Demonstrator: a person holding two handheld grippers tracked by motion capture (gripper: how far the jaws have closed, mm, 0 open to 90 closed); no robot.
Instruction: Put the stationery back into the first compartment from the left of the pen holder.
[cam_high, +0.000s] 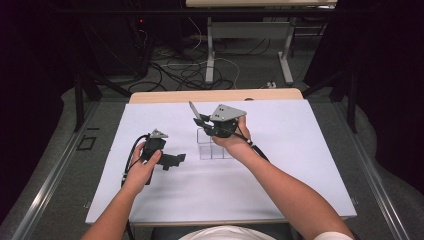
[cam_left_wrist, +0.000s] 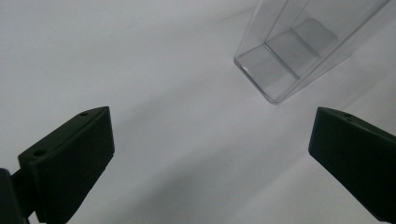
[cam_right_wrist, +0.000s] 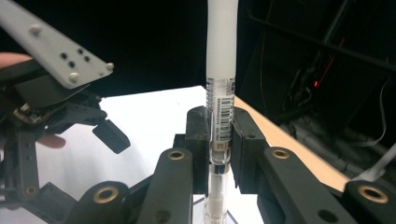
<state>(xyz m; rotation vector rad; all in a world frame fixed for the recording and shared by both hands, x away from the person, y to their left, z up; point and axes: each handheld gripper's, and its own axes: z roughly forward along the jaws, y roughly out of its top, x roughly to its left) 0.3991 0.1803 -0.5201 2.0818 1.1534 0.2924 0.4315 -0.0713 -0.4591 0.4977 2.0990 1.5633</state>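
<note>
While the high view takes in the whole white table (cam_high: 280, 190), it lists these items: a clear plastic organizer (cam_high: 212, 148) with compartments, standing near the middle of the table, somewhat toward the far edge; the right gripper (cam_high: 200, 120), held in the right hand (cam_high: 235, 140) just above the organizer, with a pen (cam_high: 194, 111) rising tilted from its fingers toward the far edge; and the left gripper (cam_high: 175, 160), held in the left hand (cam_high: 142, 167) to the left of the organizer, near the table's left half, low over the surface. From the left gripper view: two black fingers (cam_left_wrist: 70, 163) released and standing wide apart, nothing between them, bare table below, and the organizer (cam_left_wrist: 289, 60) lying beyond them, apart from both, its inner dividers visible. From the right gripper view: fingers (cam_right_wrist: 198, 140) clenched on the pen (cam_right_wrist: 222, 84), which stands upright between them, white upper barrel, a barcode label at the grip, a clear lower section running down below the fingers; the left gripper (cam_right_wrist: 70, 121) appears farther off at the left side, over the white table (cam_right_wrist: 149, 112), whose wooden edge runs off to the right.
</note>
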